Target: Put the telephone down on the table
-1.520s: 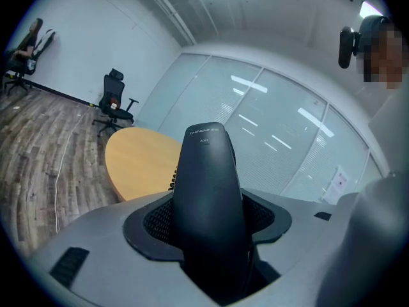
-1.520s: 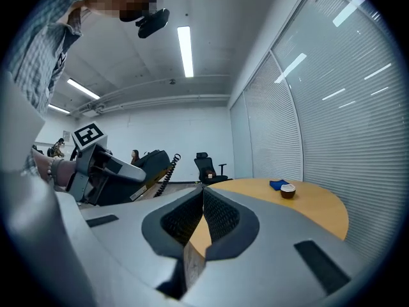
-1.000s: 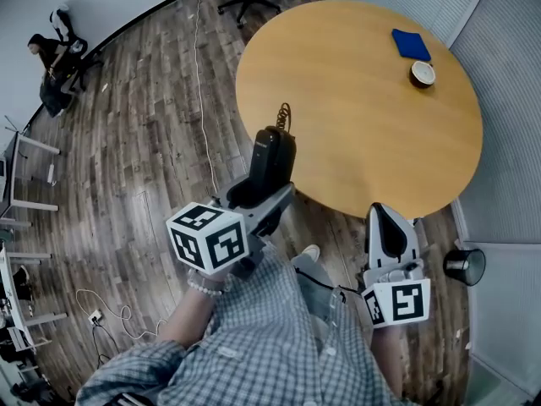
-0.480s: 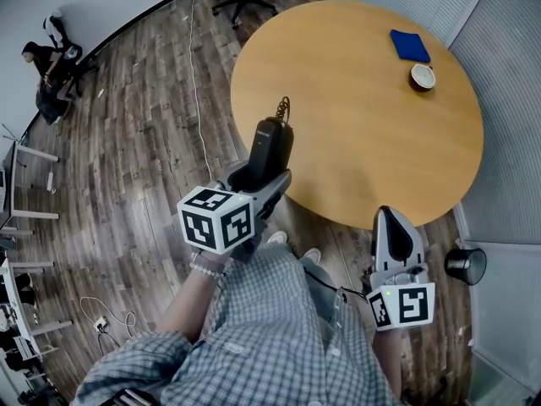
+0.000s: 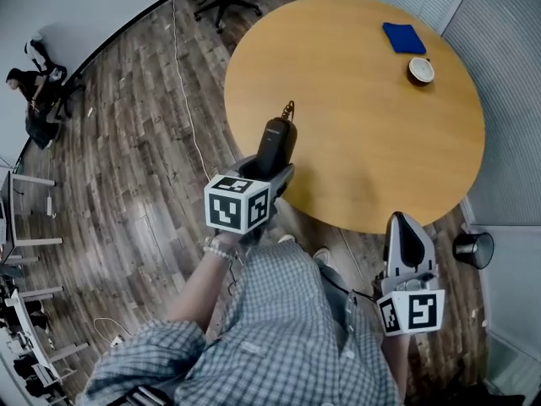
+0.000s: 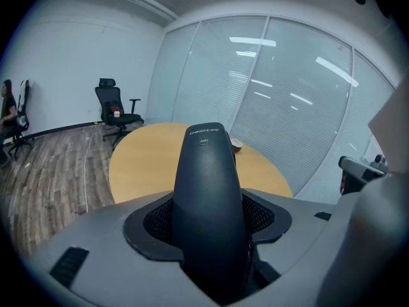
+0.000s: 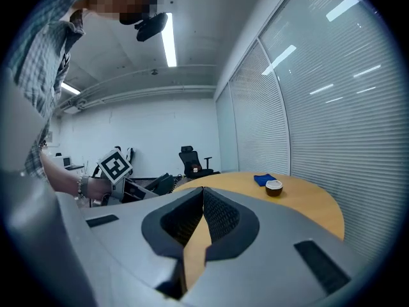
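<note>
Telephone (image 5: 275,139) gripped in left hand-held gripper (image 5: 267,172), extended over table (image 5: 363,100) edge, right hand-held gripper (image 5: 407,224) closed, low

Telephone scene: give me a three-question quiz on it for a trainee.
1. True or false: the telephone already lies flat on the table.
2. Which tongs grip it? A left; B right; C neither.
3. What colour is the cloth beside the cup?
Key: 1 false, it is held off the tabletop; 2 A, the left tongs; 3 blue.
</note>
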The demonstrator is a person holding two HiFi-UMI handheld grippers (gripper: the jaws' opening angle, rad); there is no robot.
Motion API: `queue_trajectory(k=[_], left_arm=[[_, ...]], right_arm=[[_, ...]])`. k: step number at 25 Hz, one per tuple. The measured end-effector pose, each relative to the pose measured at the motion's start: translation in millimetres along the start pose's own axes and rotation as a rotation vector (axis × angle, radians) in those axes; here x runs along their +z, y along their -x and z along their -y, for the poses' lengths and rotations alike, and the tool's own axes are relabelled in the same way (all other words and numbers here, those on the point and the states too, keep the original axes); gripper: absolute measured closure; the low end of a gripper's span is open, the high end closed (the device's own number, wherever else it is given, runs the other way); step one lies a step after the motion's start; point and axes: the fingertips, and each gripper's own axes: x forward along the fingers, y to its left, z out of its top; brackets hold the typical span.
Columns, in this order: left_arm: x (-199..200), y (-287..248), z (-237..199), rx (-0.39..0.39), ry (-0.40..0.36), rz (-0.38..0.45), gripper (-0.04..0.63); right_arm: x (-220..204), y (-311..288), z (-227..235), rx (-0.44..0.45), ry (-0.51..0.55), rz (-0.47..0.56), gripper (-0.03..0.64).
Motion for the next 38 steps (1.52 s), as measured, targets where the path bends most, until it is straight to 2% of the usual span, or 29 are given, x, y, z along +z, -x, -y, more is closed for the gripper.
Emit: queue_trajectory(k=[9,14,23,33,38], left_arm=[[-21,-47,-52,0.026,-0.061,-0.114,0.316],[-32,-71,-76,0.062,-0.126,-0.162,0.316],[-51,-104,-101,0.069,-0.121,-0.226,0.316],[-59,-128,-102,0.116,-0.261,-0.241,0.316],[-62,-131,-101,0.158,-0.357,-0.245,0.316]], right_arm=[[-5,-8,-15,-0.072,-0.001,-0.058,0.606],[-11,-6,-19,-0.127,-0.019,-0.086,0.606],[-23,-4,-25,-0.203,-0.04,-0.126,0.606],[-31,-2,-22,-0.237,-0.046,-0.151,0.606],[-31,-2,-24,-0.235,-0.048,-0.154,0.606]])
